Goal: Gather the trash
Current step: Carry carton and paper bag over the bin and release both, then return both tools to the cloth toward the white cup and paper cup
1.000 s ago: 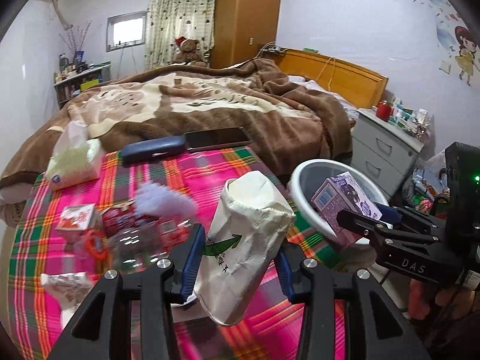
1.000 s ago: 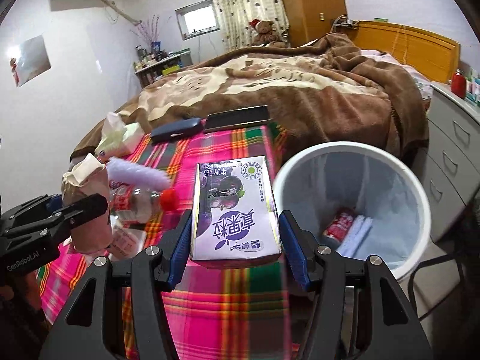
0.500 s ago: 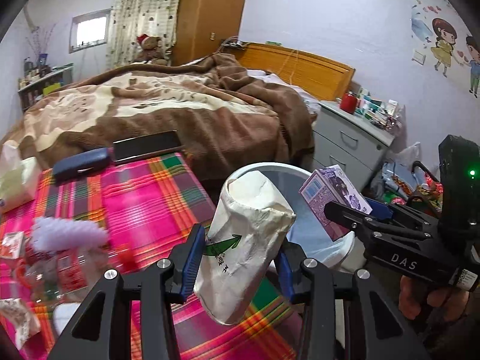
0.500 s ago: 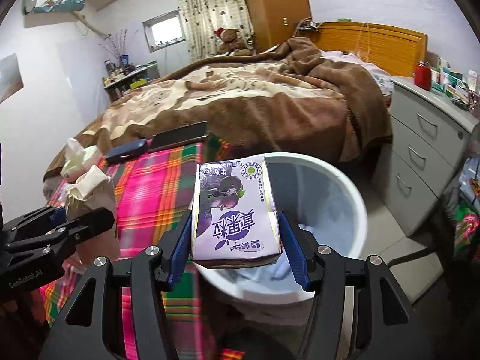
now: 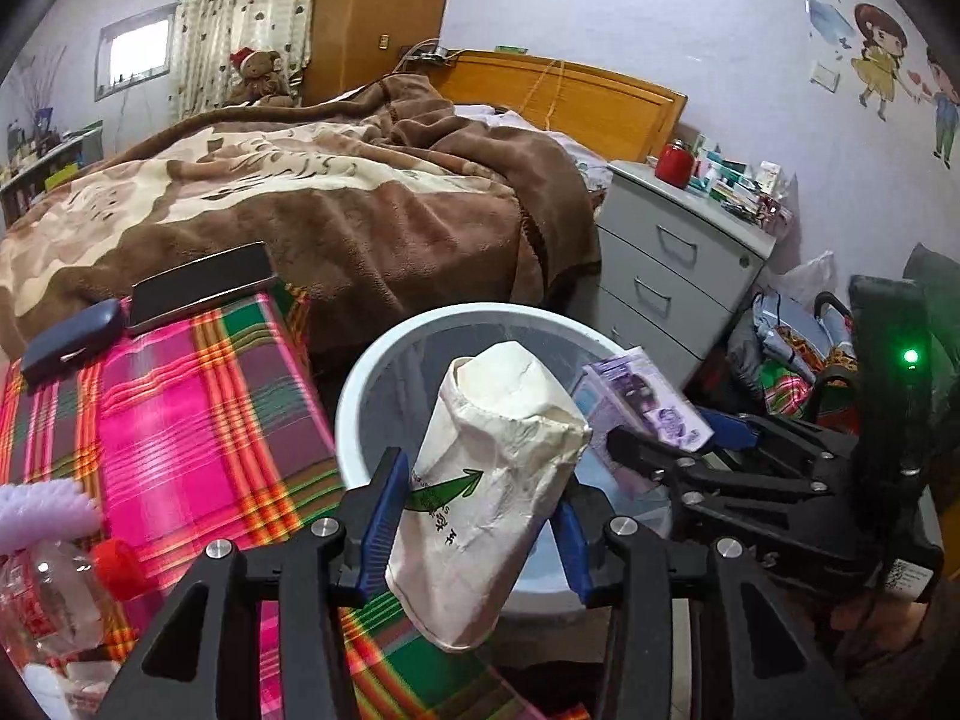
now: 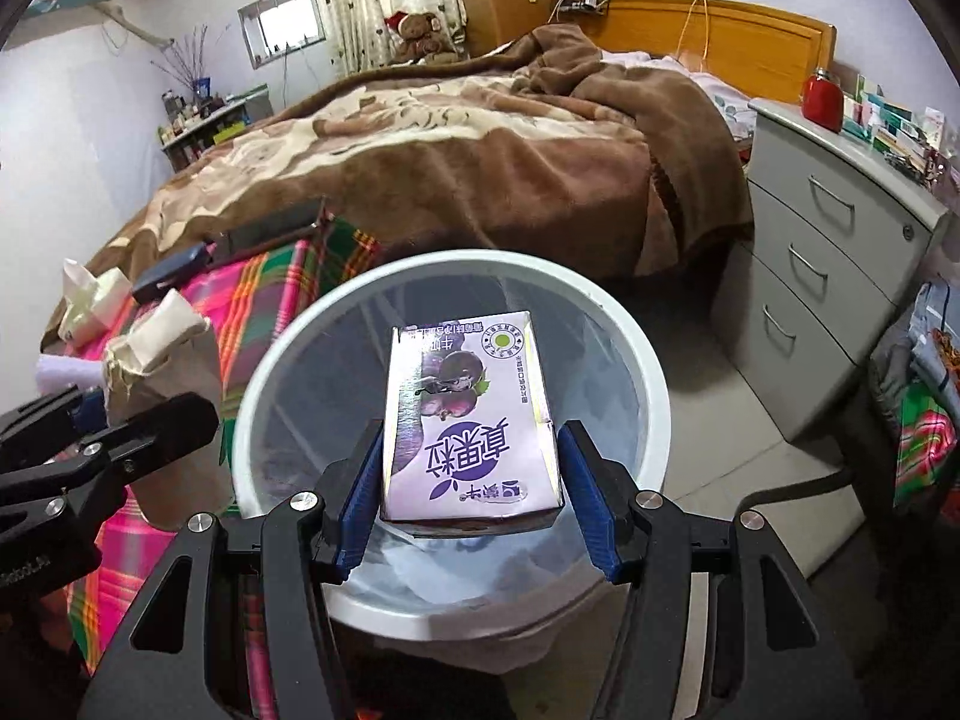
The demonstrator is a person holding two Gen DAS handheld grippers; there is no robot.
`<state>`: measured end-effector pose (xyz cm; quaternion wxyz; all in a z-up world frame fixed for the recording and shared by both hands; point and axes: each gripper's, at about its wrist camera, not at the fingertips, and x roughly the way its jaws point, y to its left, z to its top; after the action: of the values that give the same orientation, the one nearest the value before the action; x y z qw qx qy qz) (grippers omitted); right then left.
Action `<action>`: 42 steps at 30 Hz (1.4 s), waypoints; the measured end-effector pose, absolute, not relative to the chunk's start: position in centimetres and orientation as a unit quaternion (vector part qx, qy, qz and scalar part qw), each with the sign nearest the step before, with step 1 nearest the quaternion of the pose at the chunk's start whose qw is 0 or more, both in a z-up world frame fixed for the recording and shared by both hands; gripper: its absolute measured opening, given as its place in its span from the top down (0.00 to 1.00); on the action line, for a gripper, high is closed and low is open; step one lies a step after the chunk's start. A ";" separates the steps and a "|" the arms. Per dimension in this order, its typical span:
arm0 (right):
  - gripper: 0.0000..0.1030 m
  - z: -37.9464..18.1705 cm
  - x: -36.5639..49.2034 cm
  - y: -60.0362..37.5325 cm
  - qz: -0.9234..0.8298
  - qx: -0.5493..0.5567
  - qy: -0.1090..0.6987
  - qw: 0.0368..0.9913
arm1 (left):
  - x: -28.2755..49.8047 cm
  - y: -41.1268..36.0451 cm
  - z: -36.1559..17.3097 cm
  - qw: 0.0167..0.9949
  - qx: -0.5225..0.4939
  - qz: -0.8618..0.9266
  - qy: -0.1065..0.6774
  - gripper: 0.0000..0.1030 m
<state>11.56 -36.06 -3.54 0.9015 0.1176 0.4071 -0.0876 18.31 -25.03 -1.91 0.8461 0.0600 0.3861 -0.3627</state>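
My left gripper (image 5: 474,516) is shut on a crumpled white paper cup (image 5: 492,480) with a green arrow, held over the near rim of the white trash bin (image 5: 366,384). My right gripper (image 6: 471,492) is shut on a purple milk carton (image 6: 468,414), held above the opening of the bin (image 6: 651,372). The carton also shows in the left wrist view (image 5: 645,402), and the cup in the right wrist view (image 6: 162,354). Both items hang over the bin, side by side.
A table with a pink plaid cloth (image 5: 180,408) stands left of the bin, with a plastic bottle (image 5: 54,588), a dark case (image 5: 72,336) and a tissue pack (image 6: 90,306). A bed (image 5: 312,198) lies behind. A grey drawer unit (image 6: 828,276) stands right.
Both grippers have swung right from over the table to over the bin, carrying the cup and the carton. The bin now fills the middle of both views.
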 end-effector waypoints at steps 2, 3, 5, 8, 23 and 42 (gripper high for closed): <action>0.43 -3.9 11.6 -36.4 -0.086 0.111 0.413 0.900 | 18.5 -25.3 -2.2 0.845 0.053 -0.364 0.389 0.52; 0.43 -4.0 11.5 -36.5 -0.091 0.107 0.413 0.900 | 18.7 -25.5 -2.4 0.844 0.054 -0.362 0.392 0.52; 0.42 -4.1 11.5 -36.8 -0.101 0.103 0.411 0.900 | 19.0 -25.6 -2.7 0.844 0.055 -0.356 0.396 0.49; 0.39 -4.0 11.3 -37.2 -0.105 0.109 0.409 0.900 | 19.1 -25.4 -2.7 0.848 0.050 -0.352 0.393 0.44; 0.37 -2.2 10.3 -36.3 -0.106 0.126 0.379 0.911 | 17.8 -22.1 -1.1 0.864 0.032 -0.331 0.378 0.42; 0.37 -0.6 9.9 -31.6 -0.062 0.109 0.347 0.929 | 14.6 -14.8 1.7 0.895 0.011 -0.287 0.341 0.41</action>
<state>9.92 -31.56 -0.56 0.9293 0.1092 0.3473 -0.0616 14.58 -14.78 1.70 0.8951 0.0110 0.3408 -0.2874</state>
